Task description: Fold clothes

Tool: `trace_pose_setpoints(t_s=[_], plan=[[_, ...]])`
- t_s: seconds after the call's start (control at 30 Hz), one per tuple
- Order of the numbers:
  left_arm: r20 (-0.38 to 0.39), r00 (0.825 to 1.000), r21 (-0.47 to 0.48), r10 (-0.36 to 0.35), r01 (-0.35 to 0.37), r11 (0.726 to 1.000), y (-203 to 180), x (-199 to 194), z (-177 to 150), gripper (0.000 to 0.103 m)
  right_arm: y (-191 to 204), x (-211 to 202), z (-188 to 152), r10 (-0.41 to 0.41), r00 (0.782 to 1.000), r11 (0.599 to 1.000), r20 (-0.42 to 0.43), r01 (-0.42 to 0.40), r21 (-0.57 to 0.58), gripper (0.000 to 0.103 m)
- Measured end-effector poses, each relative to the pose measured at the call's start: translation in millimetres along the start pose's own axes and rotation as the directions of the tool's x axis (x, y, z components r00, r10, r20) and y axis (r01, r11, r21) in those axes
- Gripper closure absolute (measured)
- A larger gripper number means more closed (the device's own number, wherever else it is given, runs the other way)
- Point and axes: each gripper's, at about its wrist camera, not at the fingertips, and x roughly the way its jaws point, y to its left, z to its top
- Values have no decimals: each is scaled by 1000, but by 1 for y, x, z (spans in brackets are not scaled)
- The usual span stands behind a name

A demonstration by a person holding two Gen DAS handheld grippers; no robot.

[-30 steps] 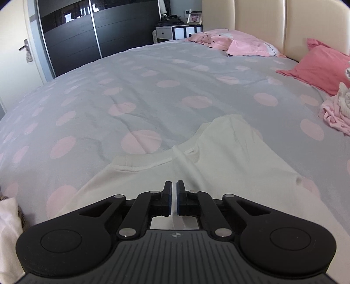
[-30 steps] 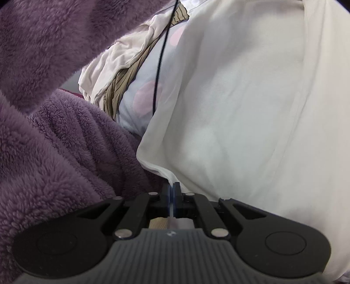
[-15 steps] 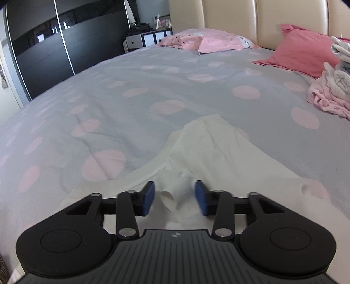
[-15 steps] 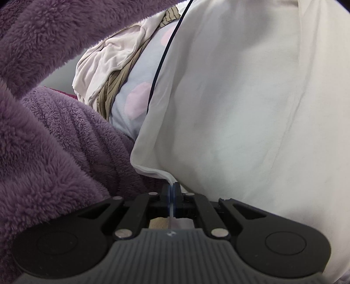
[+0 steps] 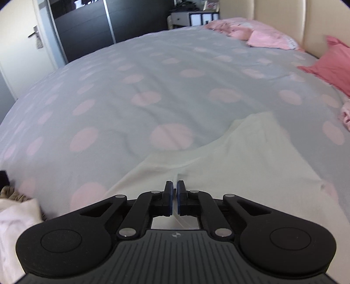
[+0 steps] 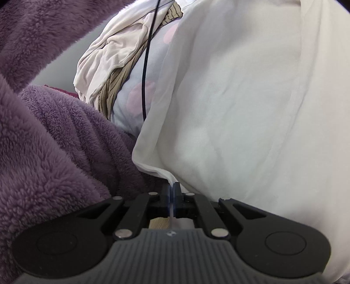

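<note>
— White garment: where do my tongs have it?

— Your left gripper has its blue pads pinched on a fold of the garment's near edge; a sliver of cloth runs down between the closed jaws. Your right gripper is clamped the same way on a hem corner of the white garment, with the thin edge caught between the pads.

— And beyond the tips?

— Ahead of your left gripper the garment lies flat on the bedspread, grey with pink dots, spreading forward and to the right. Far ahead on the right sits a red pillow, and beyond it pink clothes lie against the headboard. Far ahead on the left is a dark wardrobe. Low on the left, beside the gripper body, is a pale bundle of laundry.

— On the right side?

— The garment fills everything ahead and right of your right gripper. To its left, purple fleece crowds close. Further ahead on the left, a crumpled cream and striped pile rests on the bedspread, and a thin black cable crosses in front of it.
</note>
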Motion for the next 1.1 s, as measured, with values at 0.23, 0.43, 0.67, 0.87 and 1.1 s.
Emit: trace_pose_setpoints(t_s=[0.23,0.43,0.67,0.87,1.1], plan=[[-37,999,-17,23,-24,1000,3,23,-20,101,2,1,1,-5,1000,1000,-3,5,-4,100],[24,998,2,61,-61,998,-3,3,-14,62,1,0,1,-5,1000,1000,-5,5,-3,100],[117,989,150,-94,76,986,-47,-5,32,59,-2,3,-1,1,1000,1000,-18,-1,2,100],[138,972,342,-189,132,930,-108,25,72,57,-6,5,0,3,1000,1000,-21,-3,15,100],[78,973,442,-219,163,882,-157,77,101,58,-17,9,4,8,999,999,-35,-6,36,100]])
